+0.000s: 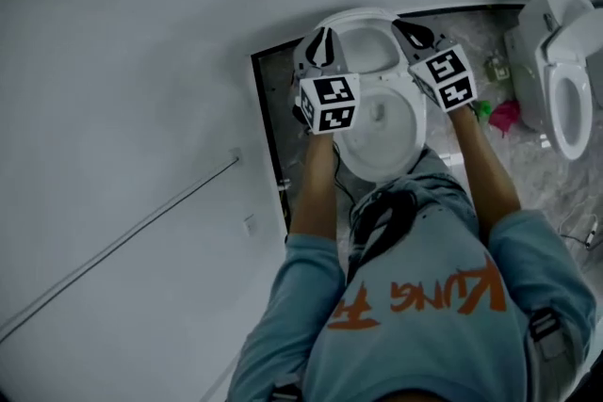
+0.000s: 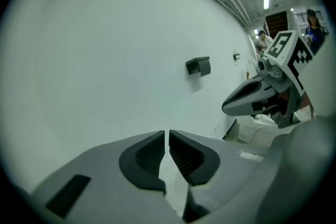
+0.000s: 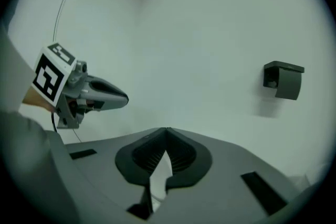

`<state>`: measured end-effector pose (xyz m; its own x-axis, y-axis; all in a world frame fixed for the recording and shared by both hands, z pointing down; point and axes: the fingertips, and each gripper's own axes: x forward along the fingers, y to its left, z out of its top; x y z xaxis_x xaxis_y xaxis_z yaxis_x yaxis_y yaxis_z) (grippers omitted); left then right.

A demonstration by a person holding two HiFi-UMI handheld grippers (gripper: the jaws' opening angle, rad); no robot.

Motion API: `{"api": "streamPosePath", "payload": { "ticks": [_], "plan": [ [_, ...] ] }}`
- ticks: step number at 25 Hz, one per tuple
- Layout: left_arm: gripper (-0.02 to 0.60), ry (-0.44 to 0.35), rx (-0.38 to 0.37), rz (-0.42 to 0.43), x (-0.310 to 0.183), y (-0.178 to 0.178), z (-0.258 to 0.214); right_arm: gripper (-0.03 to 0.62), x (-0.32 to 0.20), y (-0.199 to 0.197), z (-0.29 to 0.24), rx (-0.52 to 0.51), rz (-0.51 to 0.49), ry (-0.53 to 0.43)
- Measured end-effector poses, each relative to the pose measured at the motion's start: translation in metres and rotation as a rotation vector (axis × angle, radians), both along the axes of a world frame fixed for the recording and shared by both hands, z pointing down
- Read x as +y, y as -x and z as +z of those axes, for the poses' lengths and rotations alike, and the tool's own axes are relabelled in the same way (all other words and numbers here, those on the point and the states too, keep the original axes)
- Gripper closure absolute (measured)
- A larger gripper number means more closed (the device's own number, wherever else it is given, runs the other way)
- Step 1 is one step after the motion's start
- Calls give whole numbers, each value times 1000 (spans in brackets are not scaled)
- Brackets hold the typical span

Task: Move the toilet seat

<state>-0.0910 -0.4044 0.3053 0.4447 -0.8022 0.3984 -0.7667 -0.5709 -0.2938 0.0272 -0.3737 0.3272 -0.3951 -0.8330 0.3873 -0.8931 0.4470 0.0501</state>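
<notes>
A white toilet [image 1: 377, 122] stands below me against the wall. Its seat [image 1: 356, 18] seems to be raised at the back of the bowl. My left gripper [image 1: 321, 40] is at the seat's left side and my right gripper [image 1: 413, 31] at its right, both pointing at the wall. In the left gripper view the jaws [image 2: 167, 136] stand together with only a hairline slit. The right gripper's tips [image 3: 166, 131] touch. A white sliver shows low between each pair of pads; I cannot tell what it is. Each gripper shows in the other's view [image 2: 247, 102] [image 3: 113, 97].
A black paper holder [image 2: 198, 66] [image 3: 283, 80] hangs on the white wall ahead. A second toilet [image 1: 565, 80] stands to the right, with pink and green things [image 1: 504, 116] on the marbled floor between. A thin cable [image 1: 122, 240] runs along the wall at left. People [image 2: 261, 39] stand far off.
</notes>
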Motion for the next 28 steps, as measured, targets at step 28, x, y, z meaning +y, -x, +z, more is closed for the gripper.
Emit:
{"api": "streamPosePath", "payload": {
  "ticks": [28],
  "plan": [
    [580, -83, 594, -78, 136, 60, -126, 595, 115, 63, -148, -139, 107, -308]
  ]
}}
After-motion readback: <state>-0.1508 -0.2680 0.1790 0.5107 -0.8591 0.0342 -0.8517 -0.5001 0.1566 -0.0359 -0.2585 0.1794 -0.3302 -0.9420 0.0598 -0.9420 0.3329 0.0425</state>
